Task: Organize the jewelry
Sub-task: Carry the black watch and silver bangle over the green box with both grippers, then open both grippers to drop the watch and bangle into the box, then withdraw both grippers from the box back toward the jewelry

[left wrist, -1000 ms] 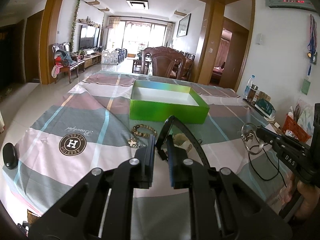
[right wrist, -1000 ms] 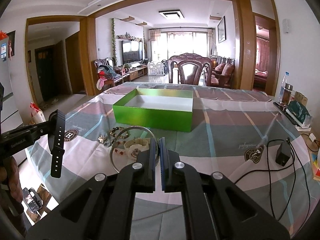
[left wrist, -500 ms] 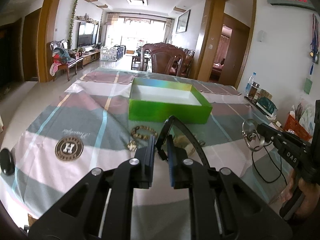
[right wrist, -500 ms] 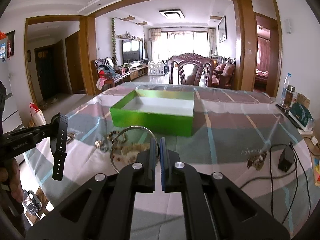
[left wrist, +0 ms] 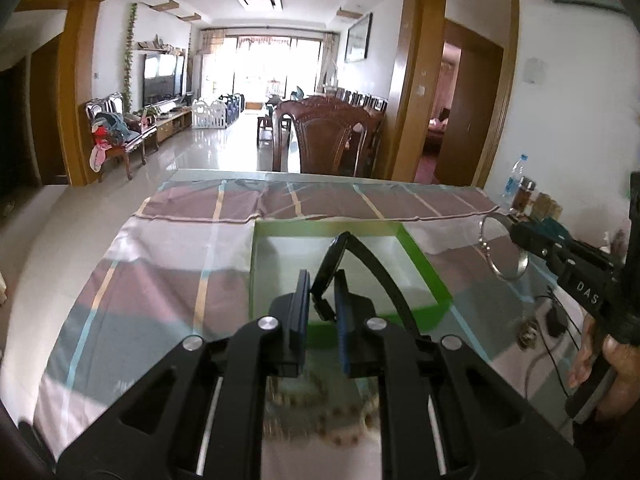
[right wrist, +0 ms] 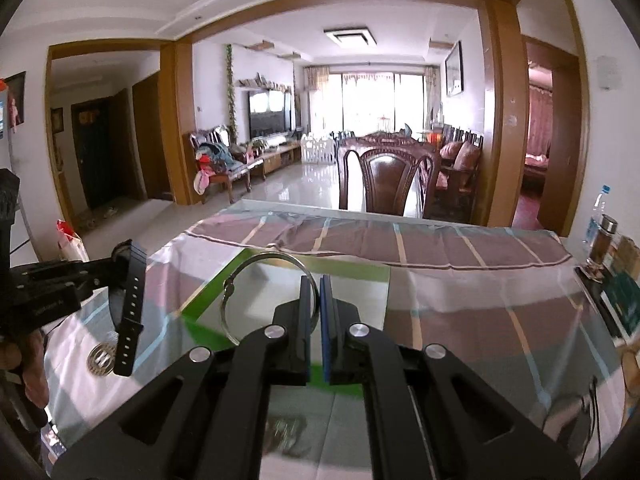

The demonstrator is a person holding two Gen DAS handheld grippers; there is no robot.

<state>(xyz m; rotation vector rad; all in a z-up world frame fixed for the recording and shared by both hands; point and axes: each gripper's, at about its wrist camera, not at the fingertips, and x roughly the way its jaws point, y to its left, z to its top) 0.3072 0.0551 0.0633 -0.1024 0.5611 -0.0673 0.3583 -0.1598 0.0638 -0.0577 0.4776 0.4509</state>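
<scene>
My left gripper (left wrist: 322,282) is shut on a black watch (left wrist: 362,256) and holds it above the near part of the open green box (left wrist: 432,276). The watch also shows in the right wrist view (right wrist: 130,304), hanging from the left gripper. My right gripper (right wrist: 313,286) is shut on a silver bangle (right wrist: 248,276), held over the green box (right wrist: 200,308). The bangle shows in the left wrist view (left wrist: 496,264) at the right. Bead bracelets (left wrist: 320,408) lie blurred on the cloth under my left gripper.
A checked cloth (left wrist: 160,280) covers the table. Bottles and jars (right wrist: 600,240) stand at the right edge by the wall. A black cable and charger (left wrist: 556,320) lie at the right. A wooden chair (right wrist: 384,184) stands behind the table.
Both grippers have moved forward and up, from above the jewelry pile to over the green box, carrying the watch and the bangle. The pile now lies beneath and behind them.
</scene>
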